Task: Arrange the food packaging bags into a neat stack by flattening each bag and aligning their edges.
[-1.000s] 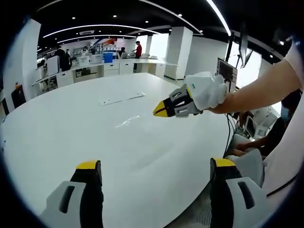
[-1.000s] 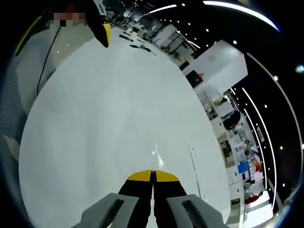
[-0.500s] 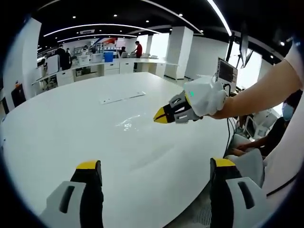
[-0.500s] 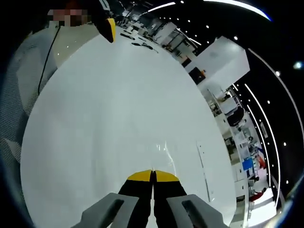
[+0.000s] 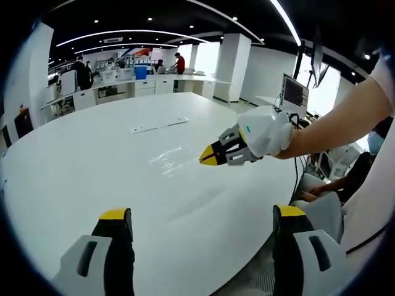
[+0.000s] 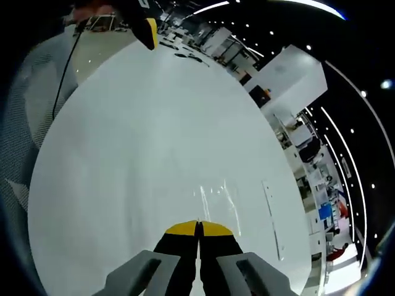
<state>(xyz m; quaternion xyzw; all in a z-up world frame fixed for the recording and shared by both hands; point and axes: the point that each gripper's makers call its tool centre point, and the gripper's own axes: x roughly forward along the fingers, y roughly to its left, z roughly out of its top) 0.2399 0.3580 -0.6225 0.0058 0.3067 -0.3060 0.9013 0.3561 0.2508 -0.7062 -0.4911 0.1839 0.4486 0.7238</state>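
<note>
A clear plastic packaging bag lies flat on the white round table, showing as a faint glint. A second long, flat clear bag lies further back. My right gripper, held by a white-gloved hand, hovers shut just right of the near bag, yellow tips together. In the right gripper view its shut tips point at the same clear bag, with the long bag to the right. My left gripper stands open low over the table's near edge, nothing between its jaws; one of its yellow tips shows far across.
The table's near edge drops away at the lower right, where a seated person and a monitor are. Desks and standing people fill the far background. A black cable hangs beside the table. Small dark items lie at its far end.
My right gripper has dipped slightly and come closer to the near clear bag, staying shut. The left gripper has not moved.
</note>
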